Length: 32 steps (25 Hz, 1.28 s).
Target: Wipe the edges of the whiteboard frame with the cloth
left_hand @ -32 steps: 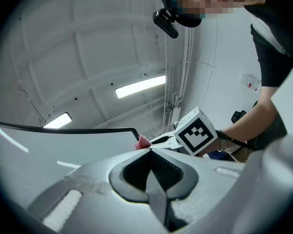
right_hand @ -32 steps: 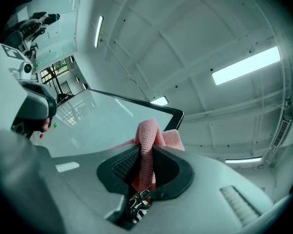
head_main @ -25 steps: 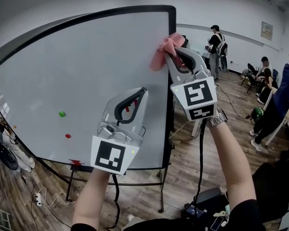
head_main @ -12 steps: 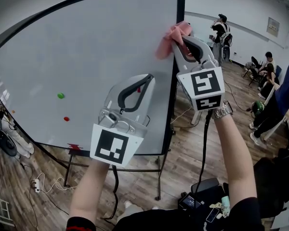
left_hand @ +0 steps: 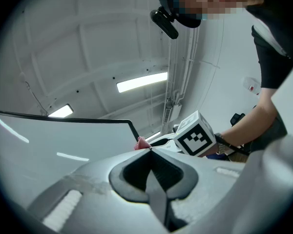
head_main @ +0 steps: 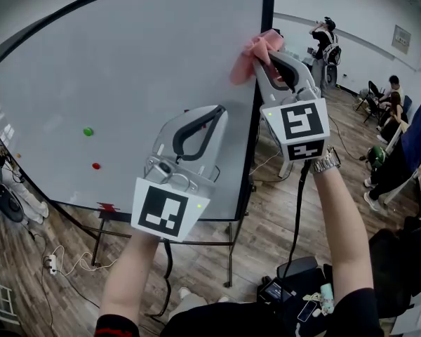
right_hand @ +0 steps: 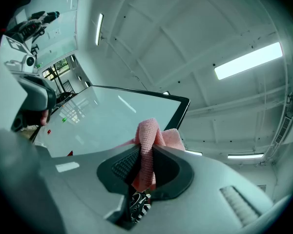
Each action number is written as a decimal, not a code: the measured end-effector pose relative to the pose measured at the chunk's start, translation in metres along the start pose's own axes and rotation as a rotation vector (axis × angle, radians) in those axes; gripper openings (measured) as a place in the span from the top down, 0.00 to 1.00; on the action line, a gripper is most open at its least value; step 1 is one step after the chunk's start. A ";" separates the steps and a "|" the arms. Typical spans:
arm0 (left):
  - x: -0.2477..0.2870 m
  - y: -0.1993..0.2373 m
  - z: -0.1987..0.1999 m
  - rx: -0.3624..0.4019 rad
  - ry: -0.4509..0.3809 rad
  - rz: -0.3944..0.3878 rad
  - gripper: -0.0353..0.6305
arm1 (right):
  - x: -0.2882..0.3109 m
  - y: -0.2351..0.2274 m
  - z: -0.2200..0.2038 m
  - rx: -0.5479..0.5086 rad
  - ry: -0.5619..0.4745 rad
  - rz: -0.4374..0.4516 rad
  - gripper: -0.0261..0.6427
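Bright, even light from ceiling strip lamps (right_hand: 248, 60); pale glare streaks lie on the whiteboard (left_hand: 63, 140). Both gripper views show strong fisheye bending with dark corners. Head view is sharp.

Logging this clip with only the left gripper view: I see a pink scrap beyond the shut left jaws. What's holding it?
Observer: The right gripper; its jaws are clamped on the pink cloth.
Operator: Where is the cloth against the whiteboard?
Observer: In the head view it overlaps the frame at its right edge, just below the top corner; contact I can't confirm.
Operator: Any marks on the board face?
Observer: A green dot and a red dot, low on its left side.
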<state>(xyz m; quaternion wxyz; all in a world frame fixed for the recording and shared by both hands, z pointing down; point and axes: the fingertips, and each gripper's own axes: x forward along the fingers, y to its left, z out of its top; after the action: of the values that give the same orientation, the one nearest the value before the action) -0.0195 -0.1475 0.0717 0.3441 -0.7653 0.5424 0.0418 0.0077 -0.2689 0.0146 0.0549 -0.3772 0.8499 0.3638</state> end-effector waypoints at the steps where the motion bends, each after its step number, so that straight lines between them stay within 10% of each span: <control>1: 0.000 -0.001 -0.001 0.001 0.001 -0.001 0.94 | 0.000 0.001 -0.001 -0.002 0.000 0.001 0.88; 32: 0.001 -0.022 -0.030 -0.047 0.025 -0.024 0.94 | -0.014 0.024 -0.025 -0.014 -0.016 0.045 0.88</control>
<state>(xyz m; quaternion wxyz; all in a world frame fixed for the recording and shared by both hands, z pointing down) -0.0101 -0.1618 0.1049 0.3196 -0.7800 0.5365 0.0408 0.0061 -0.2666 0.0521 0.0509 -0.3556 0.8551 0.3738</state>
